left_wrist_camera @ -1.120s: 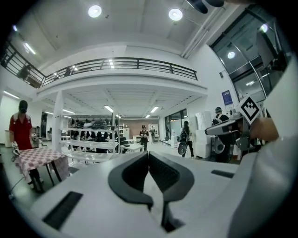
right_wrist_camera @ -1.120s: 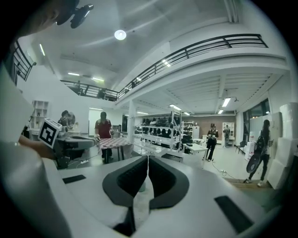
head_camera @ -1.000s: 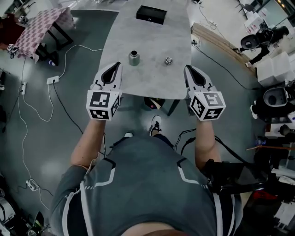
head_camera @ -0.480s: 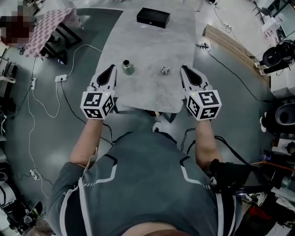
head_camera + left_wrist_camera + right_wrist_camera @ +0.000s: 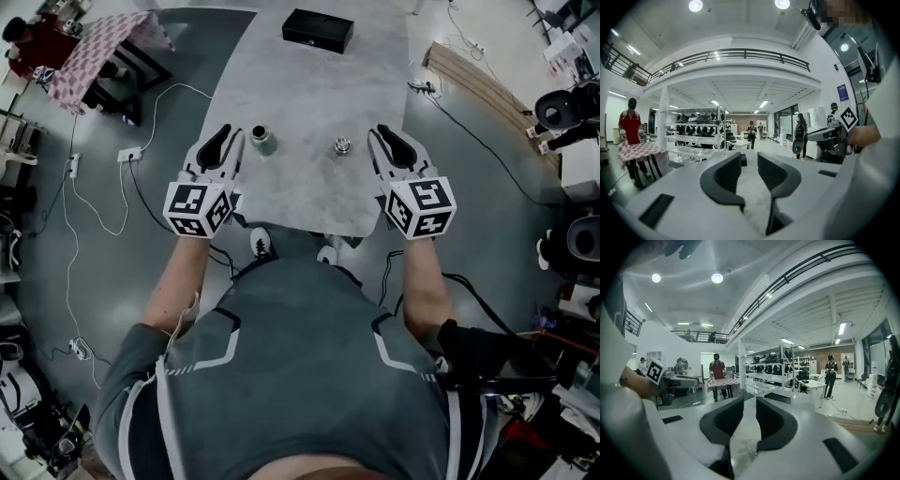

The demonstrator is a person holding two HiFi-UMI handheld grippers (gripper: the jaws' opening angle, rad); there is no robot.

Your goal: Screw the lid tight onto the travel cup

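A small metal travel cup (image 5: 262,140) stands upright on the grey table (image 5: 309,187), left of centre. Its lid (image 5: 342,145) lies apart from it, to the right. My left gripper (image 5: 226,134) hovers just left of the cup, at the table's left edge. Its jaws (image 5: 749,161) are opening, with a narrow gap and nothing between them. My right gripper (image 5: 376,134) hovers just right of the lid. Its jaws (image 5: 750,406) are opening too, and they are empty. Neither gripper view shows the cup or the lid.
A black box (image 5: 318,30) lies at the table's far end. Cables (image 5: 112,202) trail over the floor on the left, beside a checked table (image 5: 89,56). Wooden boards (image 5: 478,80) lie to the right. People stand far off in the hall.
Both grippers have moved forward along the table's sides, from its near corners to level with the cup and the lid. The cup and lid have not moved on the table.
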